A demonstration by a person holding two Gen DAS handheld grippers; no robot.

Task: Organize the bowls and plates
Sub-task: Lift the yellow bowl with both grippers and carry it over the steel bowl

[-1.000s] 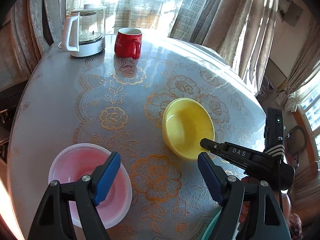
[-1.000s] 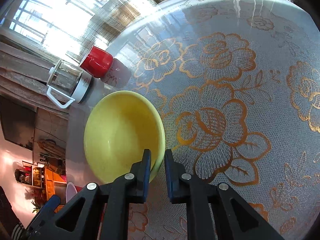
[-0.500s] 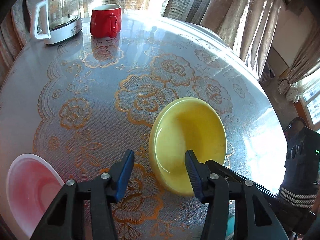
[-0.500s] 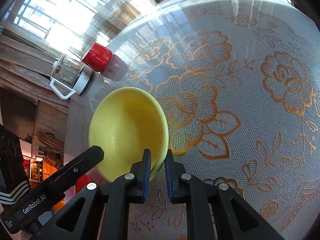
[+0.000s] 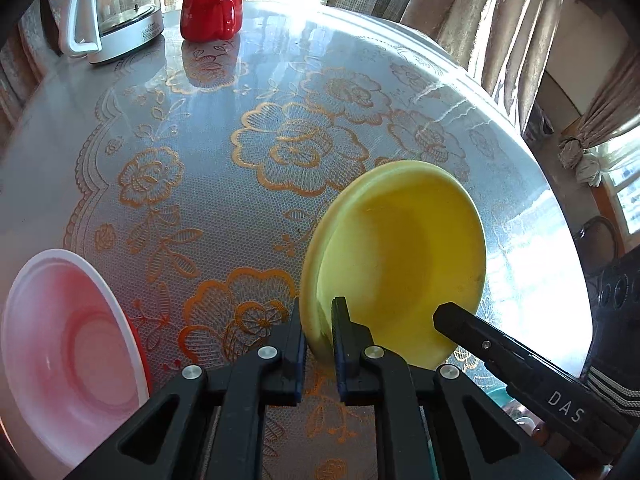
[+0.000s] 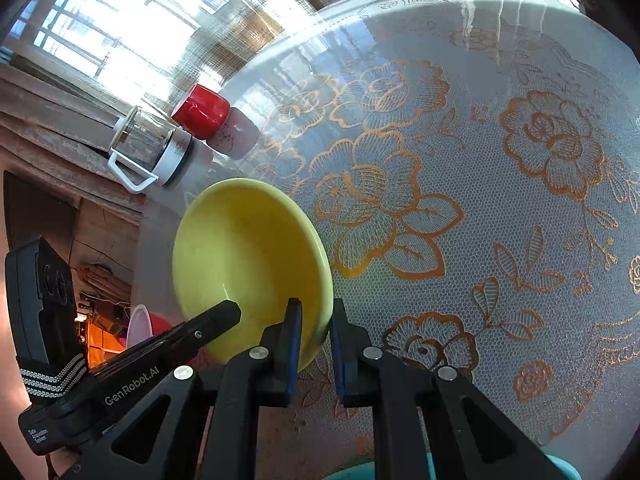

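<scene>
- Left claw: clamped on the near left rim of the yellow bowl; one pad sits outside the wall, the other inside; the bowl is tipped up, its hollow facing the camera.
- Right claw: clamped on the same bowl at the opposite side of the rim, one pad inside and one outside; seen from the left camera its black finger lies across the bowl's lower right edge.
- The bowl therefore hangs between the two claws, each biting the rim; whether its base touches the table I cannot tell.
- Pink bowl: at the near left of the table, upright, well apart from the yellow bowl and clear of both claws.
- Middle ground: the shiny cloth with gold flowers.
- Far edge: a red mug; just beside it a glass kettle with a white handle; curtains hang behind.
</scene>
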